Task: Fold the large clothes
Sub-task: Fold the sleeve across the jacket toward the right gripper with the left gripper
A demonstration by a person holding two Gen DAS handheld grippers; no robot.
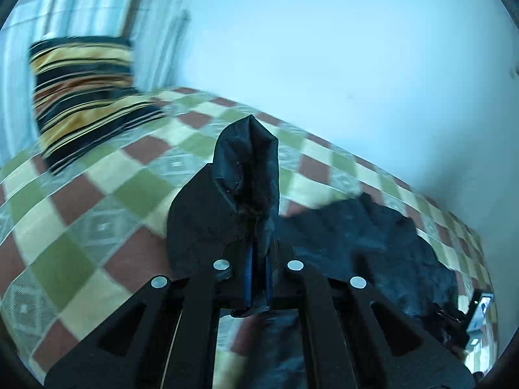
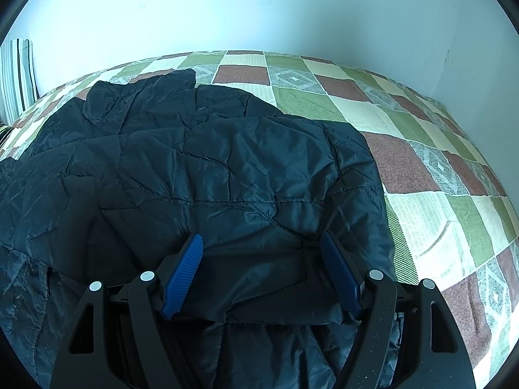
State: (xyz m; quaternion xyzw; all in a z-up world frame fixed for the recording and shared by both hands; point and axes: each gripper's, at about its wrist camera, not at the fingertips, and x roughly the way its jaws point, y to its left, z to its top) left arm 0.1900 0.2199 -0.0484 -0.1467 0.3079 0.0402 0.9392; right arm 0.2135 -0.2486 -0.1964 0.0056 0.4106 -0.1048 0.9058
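Note:
A large dark quilted jacket (image 2: 227, 162) lies spread over a checked bedspread (image 2: 421, 168). My left gripper (image 1: 258, 259) is shut on a bunched fold of the jacket (image 1: 227, 201), and the fabric stands up above the blue pads, lifted off the bed. The rest of the garment (image 1: 373, 243) trails down to the right on the bedspread (image 1: 97, 194). My right gripper (image 2: 261, 236) is open, with its blue pads (image 2: 183, 275) wide apart just over the jacket's near edge. The fabric lies between and below them, and I see no pinch.
A pillow striped in yellow and black (image 1: 84, 97) leans at the head of the bed, with pale striped cloth (image 1: 97, 16) behind it. A light wall (image 2: 259, 9) runs along the bed's far side. Bare bedspread shows to the right of the jacket.

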